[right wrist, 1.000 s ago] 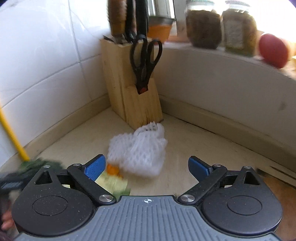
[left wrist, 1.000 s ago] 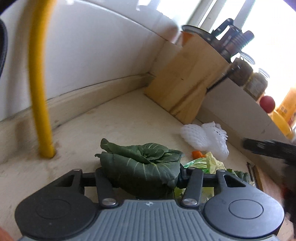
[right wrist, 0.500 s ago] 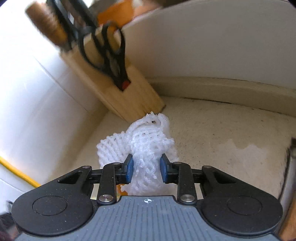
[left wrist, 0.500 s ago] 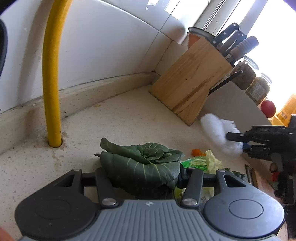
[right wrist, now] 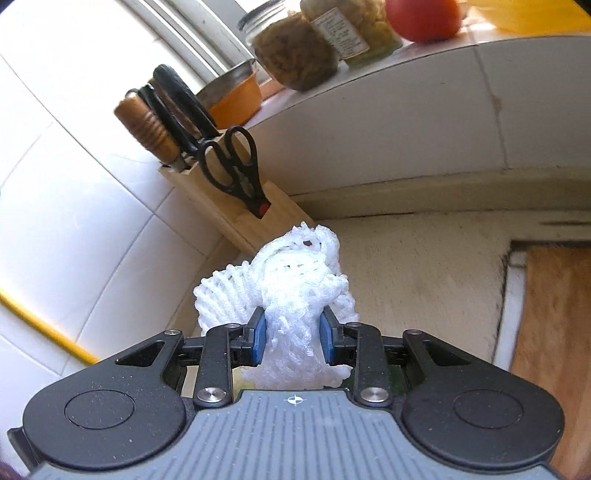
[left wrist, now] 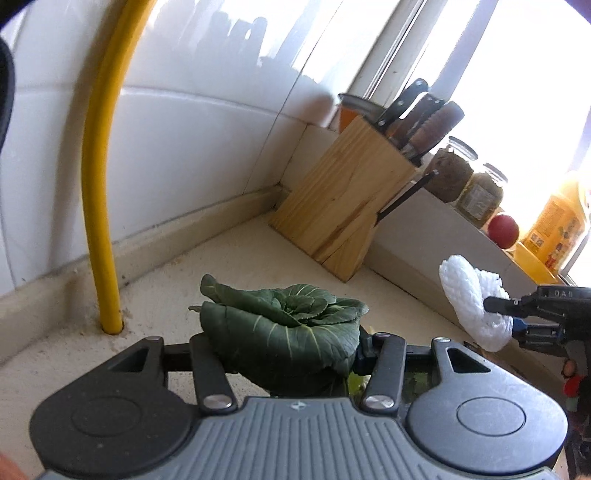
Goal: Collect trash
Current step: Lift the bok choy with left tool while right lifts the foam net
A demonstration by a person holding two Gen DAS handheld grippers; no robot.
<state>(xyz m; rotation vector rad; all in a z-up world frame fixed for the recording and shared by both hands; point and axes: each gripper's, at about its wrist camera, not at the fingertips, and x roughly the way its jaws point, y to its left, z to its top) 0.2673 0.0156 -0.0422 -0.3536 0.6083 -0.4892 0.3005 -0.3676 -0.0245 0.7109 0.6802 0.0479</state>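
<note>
A bunch of dark green leafy vegetable (left wrist: pixel 284 328) sits clamped in my left gripper (left wrist: pixel 280 350), which is shut on it and held above the beige countertop (left wrist: pixel 207 266). The white foam fruit net (right wrist: pixel 291 288) is pinched between the blue pads (right wrist: pixel 258 339) of my right gripper (right wrist: pixel 293 341), lifted clear of the counter. In the left wrist view that same foam net (left wrist: pixel 465 299) hangs at the right, held by the right gripper (left wrist: pixel 506 314). A little pale green scrap (left wrist: pixel 356 380) shows below the held leaves.
A wooden knife block (left wrist: pixel 340 206) with knives and black scissors (right wrist: pixel 232 166) stands in the tiled corner. Jars (right wrist: pixel 295 48), a red tomato (right wrist: pixel 424 14) and an orange bottle (left wrist: pixel 554 225) line the window ledge. A yellow pipe (left wrist: pixel 99 184) rises from the counter. A wooden board (right wrist: pixel 554 332) lies right.
My right gripper closed on the foam net and lifted it off the counter, tilting upward. The left gripper rose a little, still holding the leafy vegetable.
</note>
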